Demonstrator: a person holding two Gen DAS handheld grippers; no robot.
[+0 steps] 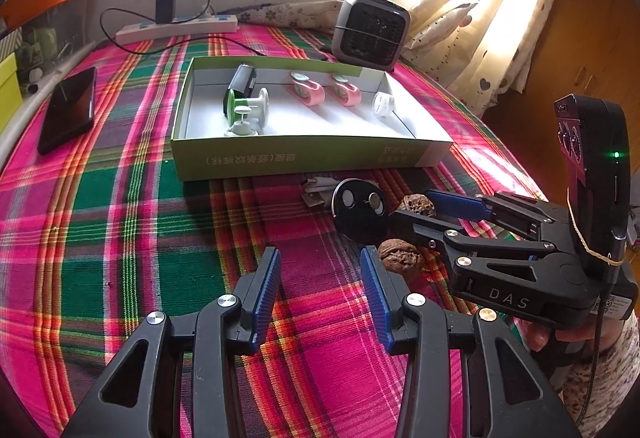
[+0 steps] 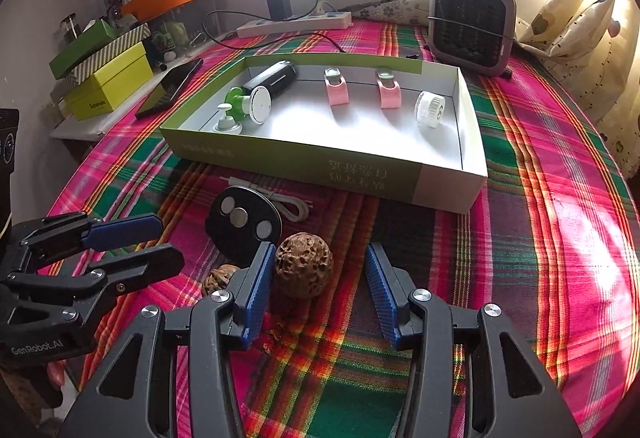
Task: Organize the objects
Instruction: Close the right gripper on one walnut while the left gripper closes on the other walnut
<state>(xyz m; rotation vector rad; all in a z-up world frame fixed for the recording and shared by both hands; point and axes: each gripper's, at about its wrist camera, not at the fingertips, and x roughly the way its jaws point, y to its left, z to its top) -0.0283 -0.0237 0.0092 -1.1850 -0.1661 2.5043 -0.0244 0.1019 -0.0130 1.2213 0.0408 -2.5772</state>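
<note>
A green and white open box lies on the plaid cloth and holds a black tube, a green and white spool, two pink clips and a white cap. In front of it lie a black disc, a white cable and two walnuts. My right gripper is open, low over the cloth, with one walnut between its fingers, against the left pad. My left gripper is open and empty; the other walnut lies just right of its right finger.
A black phone lies at the left of the cloth. A power strip with a charger and a grey fan heater stand at the back. Yellow and green boxes sit on a side shelf.
</note>
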